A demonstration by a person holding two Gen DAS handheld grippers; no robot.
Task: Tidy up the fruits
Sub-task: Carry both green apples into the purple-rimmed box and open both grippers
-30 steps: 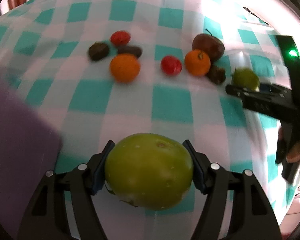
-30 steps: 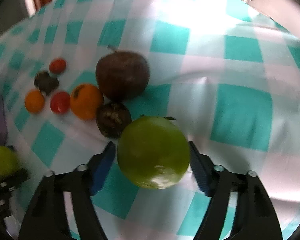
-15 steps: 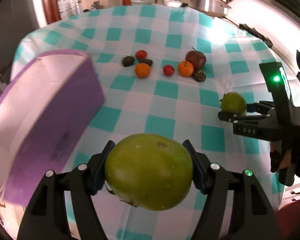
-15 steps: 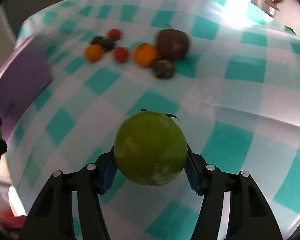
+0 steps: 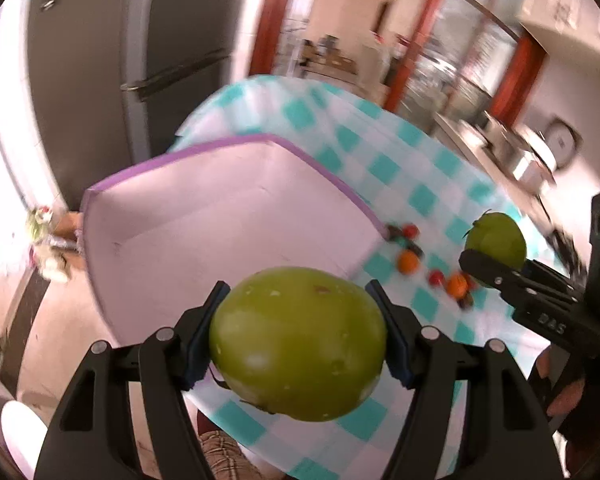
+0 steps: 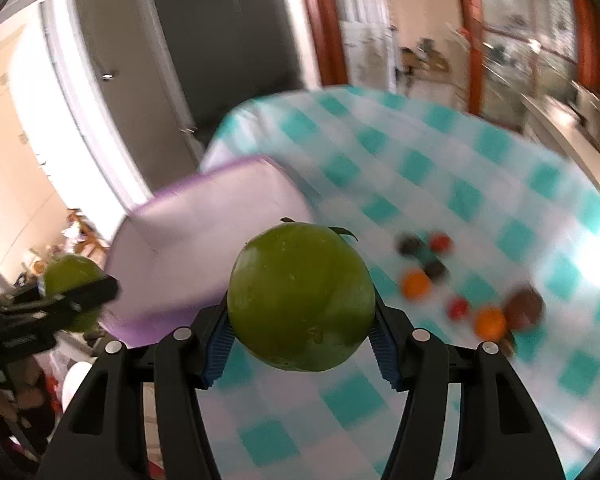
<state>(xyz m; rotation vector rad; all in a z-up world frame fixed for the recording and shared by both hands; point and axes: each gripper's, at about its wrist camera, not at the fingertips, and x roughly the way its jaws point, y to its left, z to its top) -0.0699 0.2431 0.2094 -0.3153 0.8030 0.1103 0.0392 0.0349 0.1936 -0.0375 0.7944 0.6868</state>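
Grippers: left gripper (image 5: 297,340) and right gripper (image 6: 300,316) each pinch a green fruit, aimed toward the purple box (image 5: 219,216) at frame centre for sorting.

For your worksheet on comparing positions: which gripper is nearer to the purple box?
Left. The left gripper holds its green fruit at the purple box; the right gripper is further off, over the checked cloth.

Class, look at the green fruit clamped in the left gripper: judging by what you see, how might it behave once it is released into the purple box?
The green fruit is round and smooth, so it would probably roll once the left gripper releases it. Its skin looks glossy, perhaps slippery. It keeps its shape between the pads, so it seems firm. The purple box has raised walls that should stop it.
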